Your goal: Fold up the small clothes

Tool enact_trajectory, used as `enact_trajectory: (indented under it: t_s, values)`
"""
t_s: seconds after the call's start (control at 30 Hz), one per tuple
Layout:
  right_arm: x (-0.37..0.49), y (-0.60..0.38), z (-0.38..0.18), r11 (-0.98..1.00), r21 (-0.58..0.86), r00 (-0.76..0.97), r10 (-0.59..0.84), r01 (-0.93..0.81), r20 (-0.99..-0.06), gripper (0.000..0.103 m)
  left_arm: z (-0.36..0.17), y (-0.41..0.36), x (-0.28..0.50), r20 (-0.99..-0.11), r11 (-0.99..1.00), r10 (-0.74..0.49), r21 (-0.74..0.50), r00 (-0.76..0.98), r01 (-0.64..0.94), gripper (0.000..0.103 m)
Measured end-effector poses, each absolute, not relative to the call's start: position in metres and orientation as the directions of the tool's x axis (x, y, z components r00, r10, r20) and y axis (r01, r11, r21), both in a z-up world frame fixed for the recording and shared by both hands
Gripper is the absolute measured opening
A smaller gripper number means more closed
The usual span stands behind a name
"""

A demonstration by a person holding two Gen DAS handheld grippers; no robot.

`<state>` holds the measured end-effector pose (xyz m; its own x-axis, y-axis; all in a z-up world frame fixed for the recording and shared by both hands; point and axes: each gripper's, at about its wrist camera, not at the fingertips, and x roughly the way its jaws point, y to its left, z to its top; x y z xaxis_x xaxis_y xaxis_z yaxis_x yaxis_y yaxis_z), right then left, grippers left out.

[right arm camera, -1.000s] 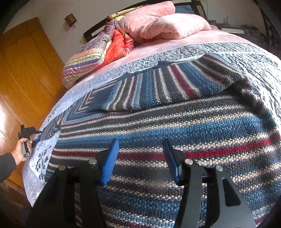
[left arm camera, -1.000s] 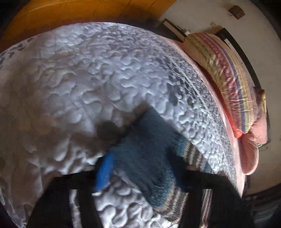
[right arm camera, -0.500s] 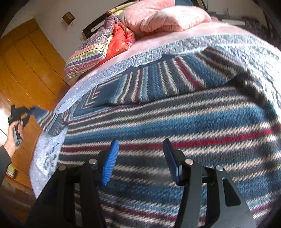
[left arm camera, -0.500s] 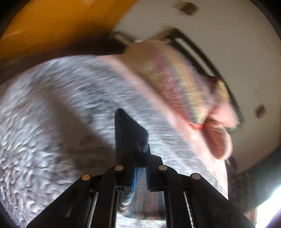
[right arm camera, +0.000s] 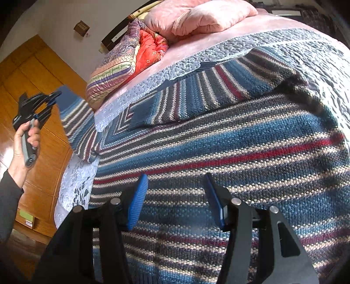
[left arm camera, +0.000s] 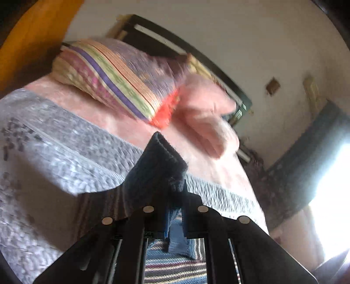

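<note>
A striped knit sweater [right arm camera: 229, 153] in blue, grey, white and red lies spread over the bed. My left gripper [left arm camera: 174, 220] is shut on the dark blue cuff [left arm camera: 159, 170] of one sleeve. In the right wrist view that same left gripper [right arm camera: 51, 99] is held up at the far left by a hand [right arm camera: 26, 139], with the sleeve [right arm camera: 78, 122] stretched from it down to the sweater body. My right gripper [right arm camera: 175, 201] hovers open just above the sweater's lower body, nothing between its blue pads [right arm camera: 136, 203].
A grey quilted bedspread [left arm camera: 54, 153] covers the bed over a pink sheet [right arm camera: 196, 39]. A striped patterned pillow [left arm camera: 113, 80], a red cushion [right arm camera: 151, 50] and pink pillows [right arm camera: 201, 15] lie at the headboard. Wooden wardrobe doors [right arm camera: 32, 72] stand to the left.
My left gripper closed on the sleeve cuff and lifted it up off the bed, pulling the sleeve taut. My right gripper stayed open over the sweater body.
</note>
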<state>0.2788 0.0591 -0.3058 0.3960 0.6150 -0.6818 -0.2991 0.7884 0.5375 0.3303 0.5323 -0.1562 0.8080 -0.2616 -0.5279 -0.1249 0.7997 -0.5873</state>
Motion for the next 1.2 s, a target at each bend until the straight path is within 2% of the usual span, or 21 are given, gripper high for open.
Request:
enact_trajectory:
  t_s: [0.27, 0.33, 0.4, 0.47, 0.5, 0.53, 0.6, 0.63, 0.7, 0.77, 0.8, 0.93, 1.0, 1.17, 1.2]
  values:
    - [0.300, 0.054, -0.300, 0.785, 0.536, 0.367, 0.619, -0.311, -0.694, 0.055, -0.246, 0.412, 0.371, -0.677, 0.879, -0.335, -0.476, 0.655, -0.041, 0.008]
    - [0.311, 0.055, -0.299, 0.776, 0.554, 0.349, 0.631, -0.301, -0.693, 0.058, -0.268, 0.387, 0.377, -0.712, 0.894, -0.339, -0.447, 0.615, -0.024, 0.008]
    - [0.325, 0.058, -0.297, 0.759, 0.586, 0.322, 0.651, -0.283, -0.688, 0.069, -0.294, 0.371, 0.385, -0.761, 0.903, -0.350, -0.428, 0.546, -0.019, 0.011]
    - [0.345, 0.065, -0.294, 0.737, 0.622, 0.281, 0.676, -0.267, -0.681, 0.073, -0.308, 0.363, 0.383, -0.793, 0.911, -0.339, -0.411, 0.506, -0.034, 0.020]
    - [0.355, 0.068, -0.293, 0.718, 0.647, 0.264, 0.696, -0.257, -0.668, 0.074, -0.309, 0.366, 0.379, -0.790, 0.909, -0.333, -0.414, 0.514, -0.046, 0.036]
    - [0.370, 0.073, -0.291, 0.681, 0.693, 0.229, 0.732, -0.236, -0.641, 0.074, -0.307, 0.372, 0.371, -0.780, 0.904, -0.324, -0.422, 0.535, -0.068, 0.057]
    - [0.395, 0.084, -0.294, 0.586, 0.790, 0.150, 0.810, -0.181, -0.567, 0.074, -0.304, 0.392, 0.351, -0.737, 0.870, -0.332, -0.481, 0.589, -0.111, 0.071]
    - [0.413, 0.094, -0.301, 0.520, 0.845, 0.095, 0.854, -0.126, -0.511, 0.073, -0.303, 0.401, 0.336, -0.715, 0.843, -0.354, -0.523, 0.603, -0.126, 0.071]
    - [0.443, 0.119, -0.319, 0.447, 0.894, 0.016, 0.895, -0.029, -0.447, 0.062, -0.305, 0.411, 0.303, -0.688, 0.800, -0.384, -0.581, 0.615, -0.151, 0.071]
    - [0.461, 0.139, -0.332, 0.443, 0.896, -0.025, 0.896, 0.018, -0.443, 0.058, -0.310, 0.414, 0.273, -0.673, 0.776, -0.394, -0.609, 0.627, -0.166, 0.073]
    - [0.468, 0.150, -0.338, 0.453, 0.891, -0.044, 0.891, 0.026, -0.452, 0.054, -0.315, 0.412, 0.252, -0.663, 0.766, -0.395, -0.620, 0.635, -0.171, 0.075]
    - [0.480, 0.187, -0.353, 0.529, 0.848, -0.100, 0.845, 0.005, -0.526, 0.052, -0.335, 0.409, 0.200, -0.623, 0.730, -0.407, -0.662, 0.668, -0.173, 0.077]
    - [0.480, 0.197, -0.358, 0.565, 0.825, -0.112, 0.820, -0.001, -0.561, 0.052, -0.339, 0.406, 0.191, -0.602, 0.728, -0.410, -0.669, 0.686, -0.152, 0.077]
    - [0.481, 0.221, -0.358, 0.584, 0.812, -0.130, 0.804, -0.014, -0.580, 0.052, -0.348, 0.411, 0.196, -0.564, 0.687, -0.453, -0.715, 0.690, -0.133, 0.077]
    - [0.484, 0.224, -0.359, 0.586, 0.810, -0.132, 0.802, -0.015, -0.583, 0.045, -0.348, 0.411, 0.196, -0.561, 0.686, -0.456, -0.716, 0.691, -0.129, 0.077]
